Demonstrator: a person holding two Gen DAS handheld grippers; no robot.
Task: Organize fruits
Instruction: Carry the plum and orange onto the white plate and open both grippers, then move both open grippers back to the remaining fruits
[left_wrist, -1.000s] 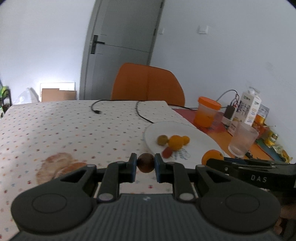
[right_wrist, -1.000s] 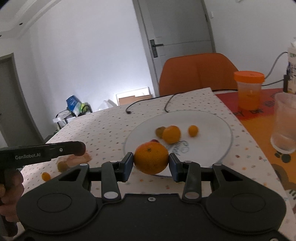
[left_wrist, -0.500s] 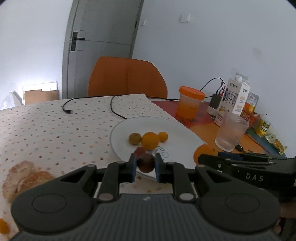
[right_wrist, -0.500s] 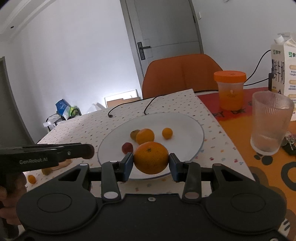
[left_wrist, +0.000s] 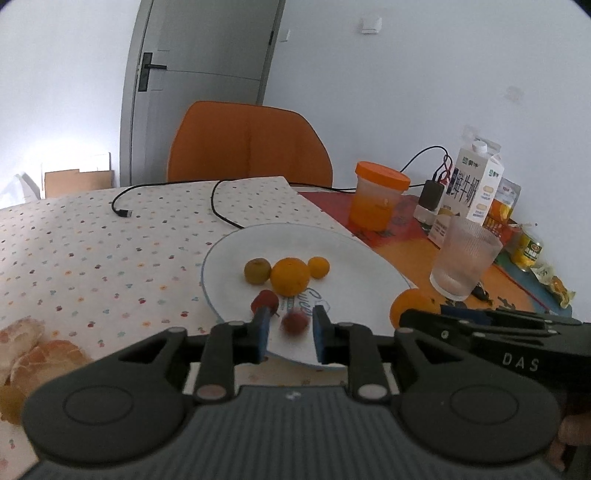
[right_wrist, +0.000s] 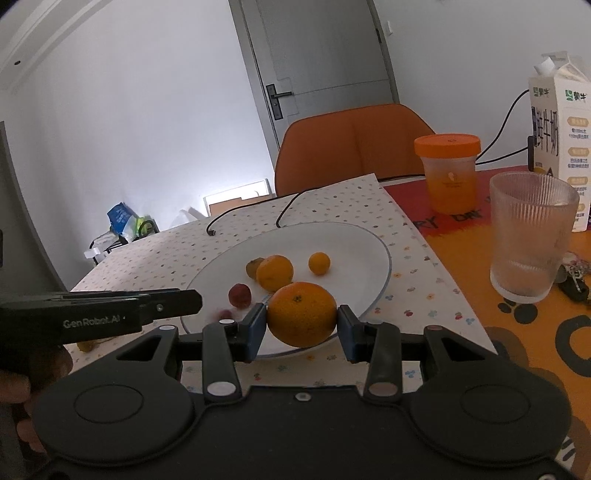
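Fruits under inspection, nearest first; I find the left gripper (left_wrist: 290, 334) at the near rim of the white plate (left_wrist: 362, 258), its jaws opening, with a small reddish fruit (left_wrist: 294, 324) blurred between the pads and clear of both; whether it rests on the plate or is still falling I cannot tell. My right gripper (right_wrist: 301, 326) holds its jaws clamped on a large orange (right_wrist: 301, 314), a pad pressed to each side, the orange over the near edge of the same plate. A hand (right_wrist: 16, 376) grips the left tool's handle at the left edge of the right wrist view.

Just beyond the left pads a second red fruit (left_wrist: 265, 300) lies on the plate; further in, a brownish-green fruit (left_wrist: 256, 270), a medium orange (left_wrist: 290, 276) and a small orange (left_wrist: 318, 266) sit in a row, the first two touching. Orange peel (left_wrist: 40, 350) lies on the dotted tablecloth (left_wrist: 92, 240) to the left of the plate, well apart from it.

Right of the plate stands a ribbed glass (right_wrist: 530, 236); behind it an orange-lidded tub (right_wrist: 447, 171) and a milk carton (right_wrist: 559, 122); a black cable (left_wrist: 221, 206) runs across the cloth behind the plate; an orange chair (left_wrist: 249, 142) and a grey door (left_wrist: 199, 74) close the far side.
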